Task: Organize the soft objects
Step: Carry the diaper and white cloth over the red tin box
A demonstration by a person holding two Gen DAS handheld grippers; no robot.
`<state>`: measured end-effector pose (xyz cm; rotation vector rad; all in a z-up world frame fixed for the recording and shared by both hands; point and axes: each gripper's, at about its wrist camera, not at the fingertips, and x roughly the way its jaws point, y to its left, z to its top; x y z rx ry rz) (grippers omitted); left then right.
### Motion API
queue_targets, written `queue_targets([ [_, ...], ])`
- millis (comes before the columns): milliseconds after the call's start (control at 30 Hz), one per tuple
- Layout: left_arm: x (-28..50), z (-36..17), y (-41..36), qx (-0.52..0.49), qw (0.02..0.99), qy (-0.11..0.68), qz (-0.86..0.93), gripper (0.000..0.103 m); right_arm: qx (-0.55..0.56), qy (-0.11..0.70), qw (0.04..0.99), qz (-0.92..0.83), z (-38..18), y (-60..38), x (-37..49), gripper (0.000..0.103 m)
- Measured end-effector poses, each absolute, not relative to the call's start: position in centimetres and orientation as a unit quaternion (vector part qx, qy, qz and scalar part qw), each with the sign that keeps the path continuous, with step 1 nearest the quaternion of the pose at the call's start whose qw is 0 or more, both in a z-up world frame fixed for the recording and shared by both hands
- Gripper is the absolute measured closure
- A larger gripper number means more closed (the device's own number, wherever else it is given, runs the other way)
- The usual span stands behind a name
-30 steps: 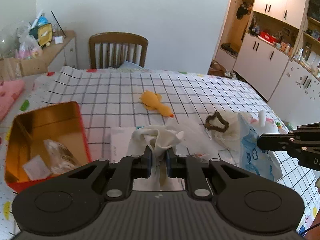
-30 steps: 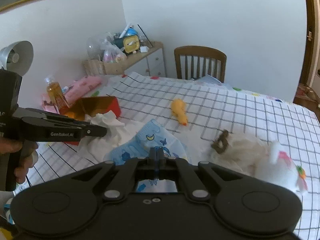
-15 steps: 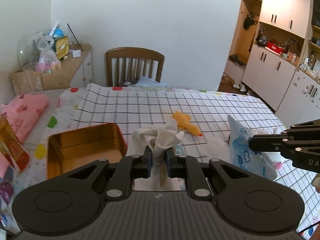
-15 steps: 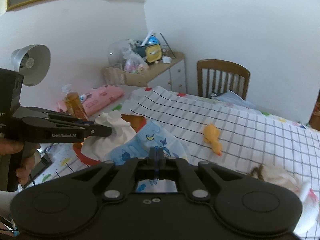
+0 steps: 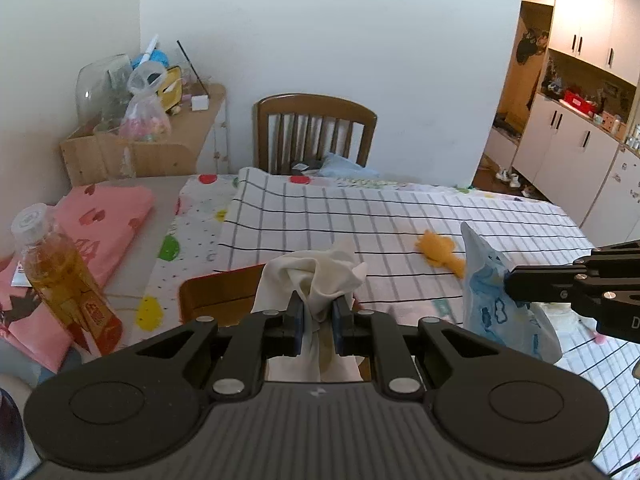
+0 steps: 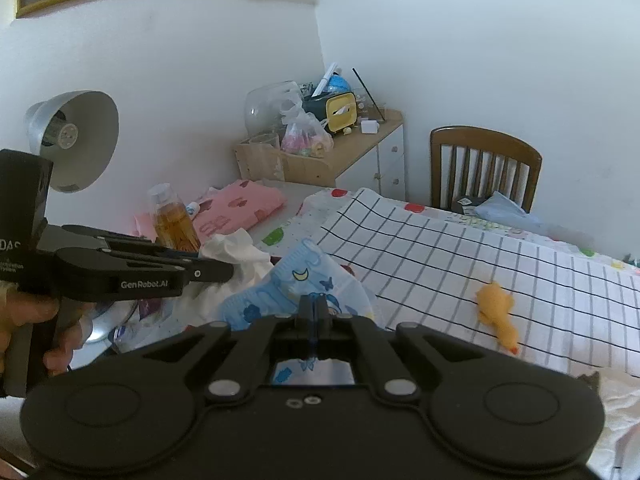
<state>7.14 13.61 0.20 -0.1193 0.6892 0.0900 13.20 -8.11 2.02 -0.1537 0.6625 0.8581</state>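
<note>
While hanging above the tin (image 5: 216, 292), left gripper (image 5: 317, 320) pinched down on a white cloth (image 5: 316, 276), jaws only a narrow gap apart with fabric bunched up between them and spilling out over the top. Same cloth (image 6: 236, 252) visible from the right wrist view, gripped at the tip of the left gripper (image 6: 224, 274). Right gripper (image 6: 314, 312) clamped nearly flat on a blue printed pouch (image 6: 296, 292), fingers almost touching. From the left view, pouch (image 5: 492, 304) dangling off the table, just right of the cloth. Yellow toy (image 5: 440, 254) lying on the checked tablecloth (image 5: 360, 224) behind. Juice bottle (image 5: 60, 276) upright off to the left.
</note>
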Motion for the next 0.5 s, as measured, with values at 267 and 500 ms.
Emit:
queue_targets([
  [267, 8.8, -1.3, 17.2, -0.054, 0.932, 0.355, 0.053, 0.089, -0.073, 0.333, 0.849, 0.404, 0.3, -3.5, 14.4, 0.103],
  [500, 10.8, -3.1, 18.7, -0.042, 0.926, 0.373, 0.049, 0.089, -0.085, 0.347, 0.842, 0.404, -2.0, 0.3, 15.9, 0.103],
])
